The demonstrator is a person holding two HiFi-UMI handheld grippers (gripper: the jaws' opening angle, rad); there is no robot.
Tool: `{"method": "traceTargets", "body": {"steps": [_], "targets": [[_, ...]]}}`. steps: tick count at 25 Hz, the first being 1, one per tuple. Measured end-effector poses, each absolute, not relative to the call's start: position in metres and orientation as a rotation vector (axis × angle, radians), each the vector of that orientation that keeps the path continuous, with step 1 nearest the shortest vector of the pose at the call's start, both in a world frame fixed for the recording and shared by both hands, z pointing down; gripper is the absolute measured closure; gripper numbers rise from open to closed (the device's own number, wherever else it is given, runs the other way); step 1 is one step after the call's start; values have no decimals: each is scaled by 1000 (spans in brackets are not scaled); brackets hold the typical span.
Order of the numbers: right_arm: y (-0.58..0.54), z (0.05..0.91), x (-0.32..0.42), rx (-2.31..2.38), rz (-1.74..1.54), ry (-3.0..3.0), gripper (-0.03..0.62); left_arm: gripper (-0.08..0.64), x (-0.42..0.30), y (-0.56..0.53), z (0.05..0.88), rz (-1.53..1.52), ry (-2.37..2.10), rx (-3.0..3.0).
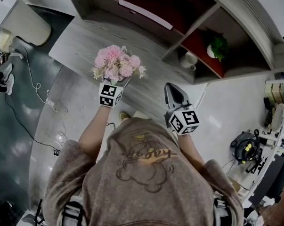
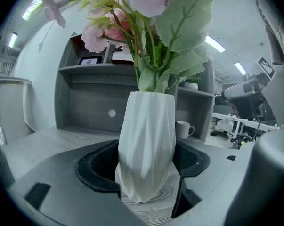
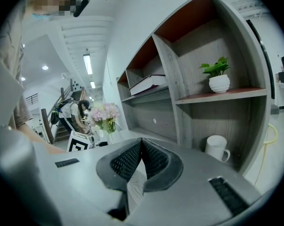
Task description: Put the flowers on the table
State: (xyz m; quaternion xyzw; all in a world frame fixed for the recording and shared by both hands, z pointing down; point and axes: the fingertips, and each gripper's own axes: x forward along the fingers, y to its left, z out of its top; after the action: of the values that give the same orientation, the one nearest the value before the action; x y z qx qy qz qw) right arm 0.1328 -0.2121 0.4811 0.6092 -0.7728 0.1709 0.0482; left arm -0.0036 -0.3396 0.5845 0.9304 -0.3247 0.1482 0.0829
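A bunch of pink flowers (image 1: pixel 116 64) with green leaves stands in a white ribbed vase (image 2: pixel 146 145). My left gripper (image 1: pixel 116 84) is shut on that vase, one dark pad (image 2: pixel 100 171) on each side of its lower body. The vase is upright and its base sits at the grey wood-grain table (image 1: pixel 78 41); I cannot tell if it rests on it. My right gripper (image 1: pixel 174 92) hovers to the right, near the table's front edge. Its jaws are shut with nothing between them, and the flowers (image 3: pixel 104 113) show to its left.
A curved shelf unit stands behind the table. It holds a white mug (image 1: pixel 189 60), a small potted plant (image 1: pixel 217 47) in a white pot and a flat book (image 1: pixel 144 13). Cables trail on the floor at the left. Equipment stands at the right.
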Motion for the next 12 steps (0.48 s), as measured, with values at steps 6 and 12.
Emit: {"method": "traceTargets", "body": {"steps": [6,12], "targets": [[-214,484,134,1847,528,-2357,607,206,-4,-341,587,444,-974,2773],[-217,488,133,1843,538,-2357,607,206,-4,-339,587,435,-958,2778]]}}
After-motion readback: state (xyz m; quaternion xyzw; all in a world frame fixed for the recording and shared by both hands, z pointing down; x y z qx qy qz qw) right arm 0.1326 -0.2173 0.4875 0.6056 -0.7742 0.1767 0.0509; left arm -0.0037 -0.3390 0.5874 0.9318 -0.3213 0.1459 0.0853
